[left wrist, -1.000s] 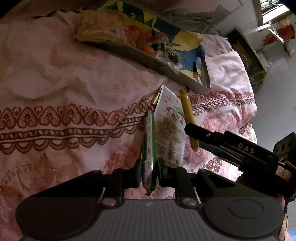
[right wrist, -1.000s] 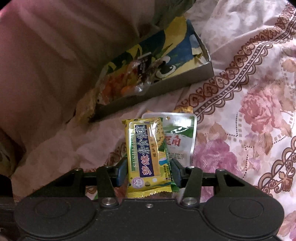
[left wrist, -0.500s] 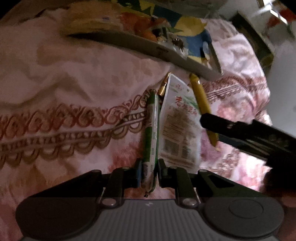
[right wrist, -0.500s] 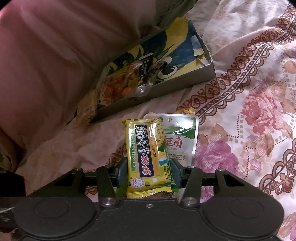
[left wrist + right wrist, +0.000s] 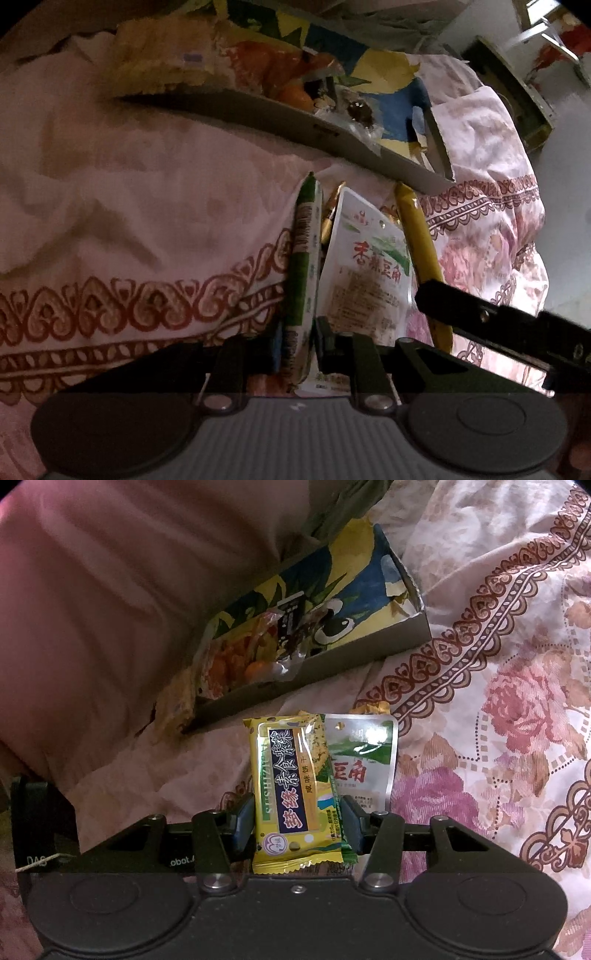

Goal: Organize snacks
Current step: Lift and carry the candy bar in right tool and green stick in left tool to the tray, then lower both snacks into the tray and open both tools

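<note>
My left gripper [image 5: 297, 349] is shut on a green snack packet [image 5: 304, 269], held edge-on above the bedspread. My right gripper [image 5: 297, 825] is shut on a yellow biscuit packet [image 5: 291, 786], label up; it shows edge-on in the left wrist view [image 5: 419, 254]. A white and green pouch [image 5: 365, 280] lies on the bed between them, also in the right wrist view [image 5: 364, 760]. A shallow cardboard box [image 5: 280, 118] with a colourful lining holds several snacks just beyond; it shows in the right wrist view [image 5: 332, 664].
A pink floral bedspread [image 5: 498, 664] covers the bed. A pink pillow or duvet [image 5: 110, 590] rises behind the box. The right gripper's body [image 5: 517, 336] crosses the left wrist view at lower right. The bed edge and grey floor [image 5: 569, 229] lie at far right.
My left gripper has moved forward and closer to the box with the green packet. My right gripper has stayed nearly still, the yellow packet held.
</note>
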Available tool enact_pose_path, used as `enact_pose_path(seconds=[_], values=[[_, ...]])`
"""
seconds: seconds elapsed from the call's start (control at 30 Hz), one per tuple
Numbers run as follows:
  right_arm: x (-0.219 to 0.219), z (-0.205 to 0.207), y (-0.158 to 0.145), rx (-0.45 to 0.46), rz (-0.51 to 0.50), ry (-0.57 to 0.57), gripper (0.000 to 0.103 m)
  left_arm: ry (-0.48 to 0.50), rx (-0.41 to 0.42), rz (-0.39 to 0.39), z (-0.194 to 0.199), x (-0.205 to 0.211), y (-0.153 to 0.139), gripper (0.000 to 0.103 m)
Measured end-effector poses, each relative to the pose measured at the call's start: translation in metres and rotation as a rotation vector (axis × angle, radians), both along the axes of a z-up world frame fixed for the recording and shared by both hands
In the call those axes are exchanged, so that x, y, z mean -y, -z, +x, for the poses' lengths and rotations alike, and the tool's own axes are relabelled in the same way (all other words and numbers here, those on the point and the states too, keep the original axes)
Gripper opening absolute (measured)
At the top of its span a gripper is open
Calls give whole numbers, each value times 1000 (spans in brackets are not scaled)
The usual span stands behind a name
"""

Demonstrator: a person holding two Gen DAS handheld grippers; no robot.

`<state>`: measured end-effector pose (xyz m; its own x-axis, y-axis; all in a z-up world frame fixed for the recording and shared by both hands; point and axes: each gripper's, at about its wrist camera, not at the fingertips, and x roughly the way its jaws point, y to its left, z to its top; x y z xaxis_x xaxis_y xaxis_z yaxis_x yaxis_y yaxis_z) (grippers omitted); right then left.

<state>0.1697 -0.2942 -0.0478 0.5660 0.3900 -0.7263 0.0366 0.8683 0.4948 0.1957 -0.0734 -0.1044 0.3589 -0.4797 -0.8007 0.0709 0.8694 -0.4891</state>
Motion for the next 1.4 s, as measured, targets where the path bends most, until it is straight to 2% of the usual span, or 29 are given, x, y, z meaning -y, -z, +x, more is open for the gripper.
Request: enact_pose_path(seconds=[0.13, 0.4, 0.5, 0.6, 0.8, 0.9, 1.07, 1.23, 1.4], values=[[2, 4, 2, 11, 12, 16, 51, 12, 40, -9, -7, -1, -9, 17], [7, 4, 3, 28, 75, 43, 51, -1, 78, -172, -20, -12, -24, 17], [8, 2, 0, 46, 85, 48, 51, -14, 96, -193, -22, -15, -30, 17], [9, 0, -4, 71, 90, 57, 51, -27, 149, -177, -21, -20, -40, 17], [15, 5, -12, 152, 110, 88, 51, -27, 262, -80, 0, -14, -71, 17], [18, 15, -16, 204, 104, 111, 51, -33, 306, -77, 17, -13, -83, 17], [28, 37, -17, 253, 104, 155, 51, -59, 339, -95, 58, -6, -91, 17], [33, 71, -14, 287, 99, 212, 51, -63, 354, -75, 97, 3, -87, 18], [29, 101, -4, 281, 88, 216, 51, -59, 344, -43, 125, 12, -78, 18]])
